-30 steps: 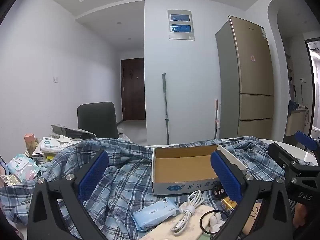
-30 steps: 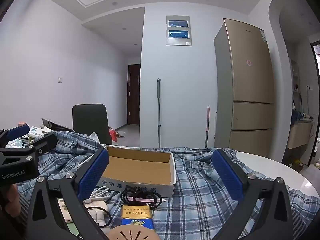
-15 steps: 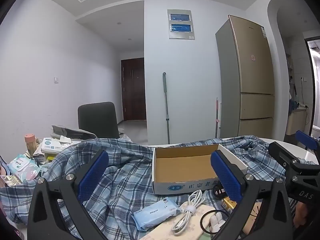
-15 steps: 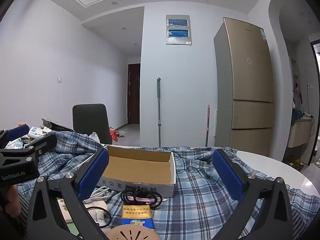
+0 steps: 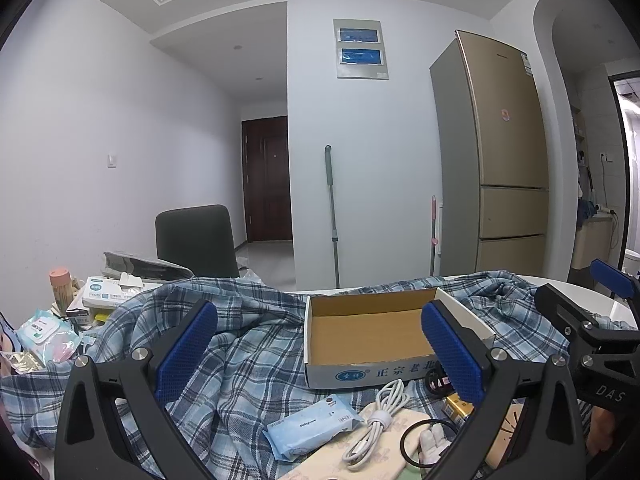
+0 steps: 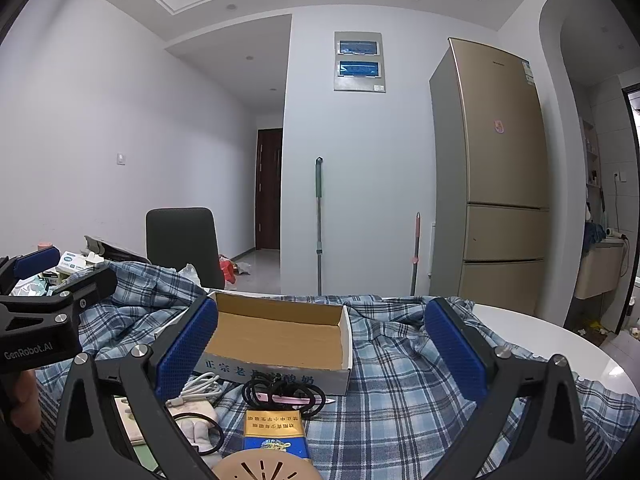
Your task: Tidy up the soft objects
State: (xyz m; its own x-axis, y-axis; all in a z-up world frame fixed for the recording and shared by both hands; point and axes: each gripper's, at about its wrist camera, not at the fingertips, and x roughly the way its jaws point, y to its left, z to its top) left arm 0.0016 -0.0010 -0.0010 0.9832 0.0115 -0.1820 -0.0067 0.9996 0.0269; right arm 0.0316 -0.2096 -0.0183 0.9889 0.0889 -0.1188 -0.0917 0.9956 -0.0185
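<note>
We are in a lived-in home, in a dining area beside a hallway. A tall gold fridge [image 5: 500, 160] stands against the wall, a mop [image 5: 331, 216] leans nearby, a dark front door [image 5: 266, 178] closes the corridor, and household clutter covers the white round table [image 6: 540, 340].

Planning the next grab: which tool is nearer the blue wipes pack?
Left. The left tool hangs right over the wipes pack, which lies between its fingers; the right tool is off to the pack's right, over the scissors.
</note>
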